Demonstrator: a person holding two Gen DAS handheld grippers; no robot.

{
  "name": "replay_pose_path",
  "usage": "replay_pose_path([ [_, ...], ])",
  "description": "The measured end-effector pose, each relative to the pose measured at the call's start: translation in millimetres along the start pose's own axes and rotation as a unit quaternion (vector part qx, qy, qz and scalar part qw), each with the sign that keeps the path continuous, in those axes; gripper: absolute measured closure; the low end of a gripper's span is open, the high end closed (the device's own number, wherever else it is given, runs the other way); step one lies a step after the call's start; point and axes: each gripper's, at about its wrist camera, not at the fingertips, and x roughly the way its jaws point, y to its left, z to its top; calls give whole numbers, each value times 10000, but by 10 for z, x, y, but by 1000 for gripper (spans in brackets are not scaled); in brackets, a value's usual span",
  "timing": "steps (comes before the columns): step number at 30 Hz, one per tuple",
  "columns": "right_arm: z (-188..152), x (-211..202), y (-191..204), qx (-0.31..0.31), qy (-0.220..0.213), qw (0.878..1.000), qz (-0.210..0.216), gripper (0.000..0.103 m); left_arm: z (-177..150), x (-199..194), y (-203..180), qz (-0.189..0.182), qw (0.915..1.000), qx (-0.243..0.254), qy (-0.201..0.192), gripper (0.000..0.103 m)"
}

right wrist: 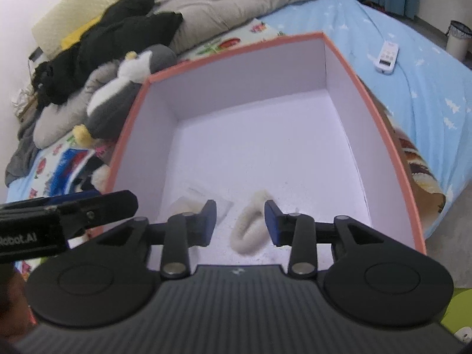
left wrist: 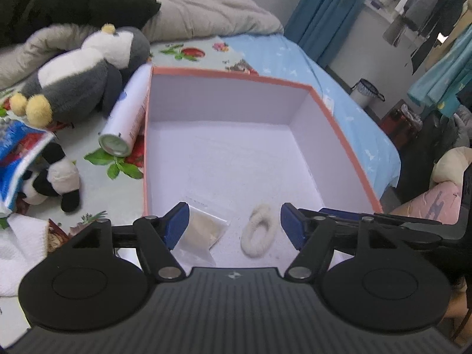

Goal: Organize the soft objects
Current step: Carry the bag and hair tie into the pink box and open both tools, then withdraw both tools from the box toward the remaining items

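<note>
An orange-rimmed box with a white inside stands on the bed. On its floor near the front wall lie a fluffy white loop and a clear bag with a beige soft piece. My left gripper is open above them, both lying free between its blue pads. In the right wrist view the same box fills the frame. My right gripper is open with the loop lying loose under the gap. The bag is partly hidden behind its left finger. A grey-and-white penguin plush and a small panda plush lie left of the box.
A white spray can leans against the box's left wall. A blue packet and a white towel lie at the left. Black clothes and a grey quilt are piled behind. A remote lies on the blue sheet to the right.
</note>
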Motion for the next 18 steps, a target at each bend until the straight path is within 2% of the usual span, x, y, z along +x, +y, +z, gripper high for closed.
replay_pose_path([
  [7, -44, -381, 106, -121, -389, 9991, 128, 64, -107, -548, -73, 14, 9990, 39, -444, 30],
  [18, -273, -1119, 362, -326, -1123, 9924, 374, 64, -473, -1421, -134, 31, 9946, 56, -1032, 30],
])
